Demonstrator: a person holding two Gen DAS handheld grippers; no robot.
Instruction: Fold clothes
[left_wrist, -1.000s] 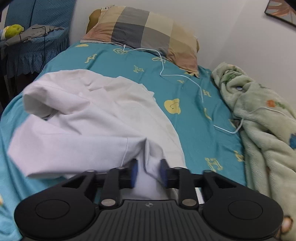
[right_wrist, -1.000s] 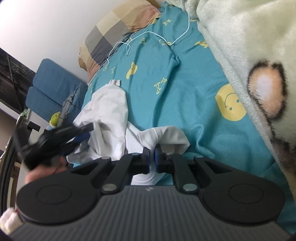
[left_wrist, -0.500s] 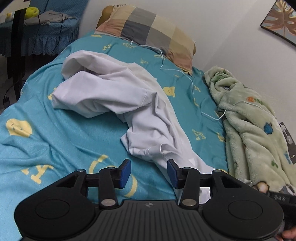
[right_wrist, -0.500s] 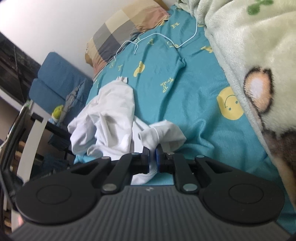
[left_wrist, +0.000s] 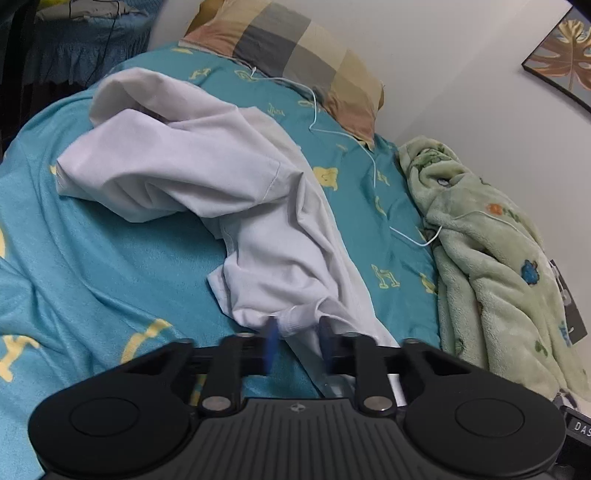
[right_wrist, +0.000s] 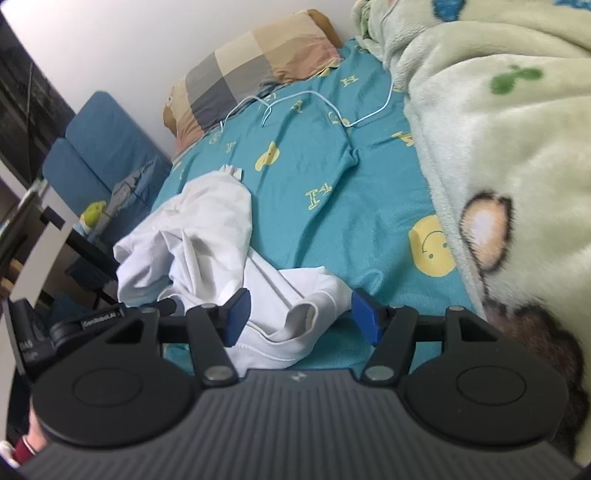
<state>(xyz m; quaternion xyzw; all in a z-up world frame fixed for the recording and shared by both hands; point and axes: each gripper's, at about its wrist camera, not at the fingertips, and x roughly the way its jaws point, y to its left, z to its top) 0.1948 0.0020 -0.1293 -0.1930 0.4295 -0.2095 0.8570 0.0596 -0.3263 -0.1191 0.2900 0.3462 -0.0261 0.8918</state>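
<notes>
A crumpled white garment (left_wrist: 221, 177) lies in a heap on the teal bedsheet (left_wrist: 92, 258). It also shows in the right wrist view (right_wrist: 207, 236). My left gripper (left_wrist: 295, 341) is open, its blue pads either side of a hem of the garment at the near edge. My right gripper (right_wrist: 301, 317) is open wide, with a rolled edge of the white garment (right_wrist: 306, 306) lying loose between its pads. The left gripper's body (right_wrist: 74, 325) shows at the lower left of the right wrist view.
A checked pillow (left_wrist: 295, 48) lies at the head of the bed. A white cable (left_wrist: 354, 147) runs across the sheet. A green fleece blanket (left_wrist: 491, 258) is piled along the right side by the wall. A blue chair (right_wrist: 103, 147) stands left of the bed.
My right gripper has opened and let go of the white garment. My left gripper, open since half a second ago, has moved in over the garment's near hem.
</notes>
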